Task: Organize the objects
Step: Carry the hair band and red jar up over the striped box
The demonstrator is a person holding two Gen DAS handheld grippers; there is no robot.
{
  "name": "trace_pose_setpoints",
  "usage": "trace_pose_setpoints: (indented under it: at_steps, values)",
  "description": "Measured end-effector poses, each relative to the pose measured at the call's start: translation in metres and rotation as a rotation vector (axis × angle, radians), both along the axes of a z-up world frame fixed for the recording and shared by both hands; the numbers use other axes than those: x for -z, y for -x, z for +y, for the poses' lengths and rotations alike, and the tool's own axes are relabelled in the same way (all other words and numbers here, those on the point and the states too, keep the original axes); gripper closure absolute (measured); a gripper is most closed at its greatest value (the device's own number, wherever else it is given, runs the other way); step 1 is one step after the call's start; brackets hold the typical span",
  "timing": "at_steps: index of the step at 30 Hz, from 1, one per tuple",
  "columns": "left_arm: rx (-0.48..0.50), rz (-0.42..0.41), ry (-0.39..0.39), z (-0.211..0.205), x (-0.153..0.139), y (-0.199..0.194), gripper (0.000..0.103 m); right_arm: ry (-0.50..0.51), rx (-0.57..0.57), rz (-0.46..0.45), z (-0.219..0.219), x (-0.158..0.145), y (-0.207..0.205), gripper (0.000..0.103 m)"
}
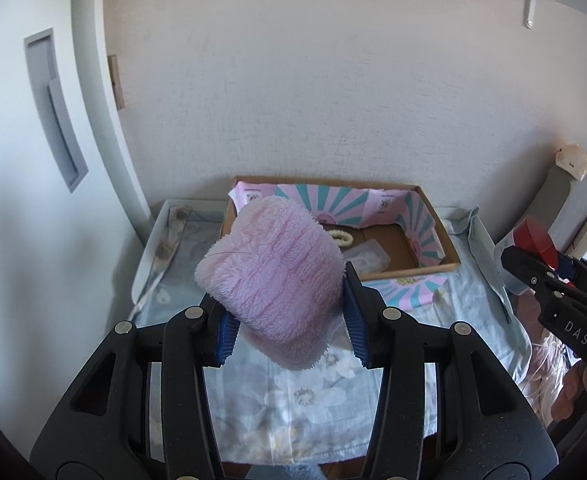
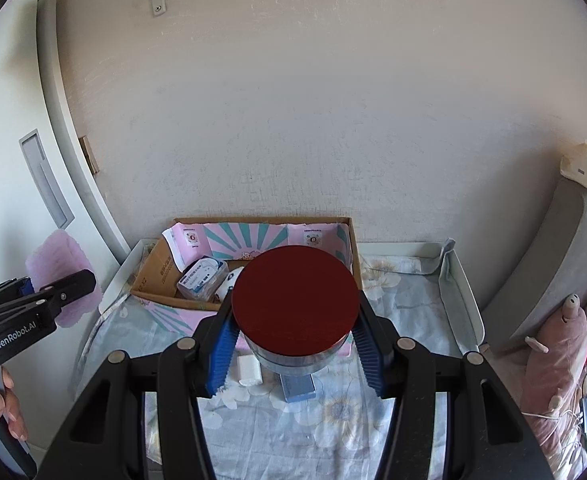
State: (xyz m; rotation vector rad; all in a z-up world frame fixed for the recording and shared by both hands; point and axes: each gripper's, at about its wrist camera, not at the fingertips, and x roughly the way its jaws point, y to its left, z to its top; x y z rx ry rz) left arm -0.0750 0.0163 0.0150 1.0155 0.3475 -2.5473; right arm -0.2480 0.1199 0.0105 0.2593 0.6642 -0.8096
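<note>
Left wrist view has my left gripper (image 1: 289,320) clamped on a pink fluffy cloth (image 1: 271,268), the blue pads (image 1: 357,326) pressing into it from both sides. I see the cloth held up in the air above the flowered sheet (image 1: 305,392), in front of the cardboard box (image 1: 445,258) that stands against the wall. Inside the box I can make out a pale beaded ring (image 1: 341,237) and a clear plastic packet (image 1: 367,260). At the right edge my right gripper (image 1: 533,268) shows, carrying something red.

Right wrist view has that gripper (image 2: 295,350) clenched on a round jar (image 2: 295,354) with a dark red lid (image 2: 295,298), held above the sheet (image 2: 405,300) just in front of the box (image 2: 155,274). A blue-and-white packet (image 2: 203,276) lies in the box. Under the jar, on the sheet, I see a small white block (image 2: 250,369) and a blue box (image 2: 298,388), close together. A pink plush toy (image 2: 557,356) leans at the far right
</note>
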Motion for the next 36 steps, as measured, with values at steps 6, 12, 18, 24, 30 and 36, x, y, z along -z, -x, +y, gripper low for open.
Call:
trace_pose_setpoints:
  at_steps: [6, 12, 18, 24, 30, 36]
  values:
    - [-0.002, -0.018, -0.013, -0.026, 0.0, 0.028, 0.061, -0.02, 0.012, 0.001, -0.031, -0.002, -0.024, 0.053]
    - [0.014, -0.041, -0.032, -0.048, 0.006, 0.058, 0.061, -0.048, 0.021, 0.005, -0.065, 0.0, -0.052, 0.053]
    - [0.036, -0.089, -0.051, -0.068, 0.015, 0.098, 0.061, -0.086, 0.036, 0.034, -0.104, 0.006, -0.078, 0.053]
    - [0.093, -0.175, -0.076, -0.075, 0.043, 0.142, 0.061, -0.136, 0.051, 0.111, -0.143, 0.029, -0.105, 0.053]
    - [0.142, -0.284, -0.13, -0.071, 0.092, 0.171, 0.061, -0.231, 0.033, 0.193, -0.167, 0.076, -0.126, 0.053]
    - [0.164, -0.386, -0.176, -0.066, 0.136, 0.185, 0.061, -0.318, 0.022, 0.274, -0.176, 0.124, -0.139, 0.053]
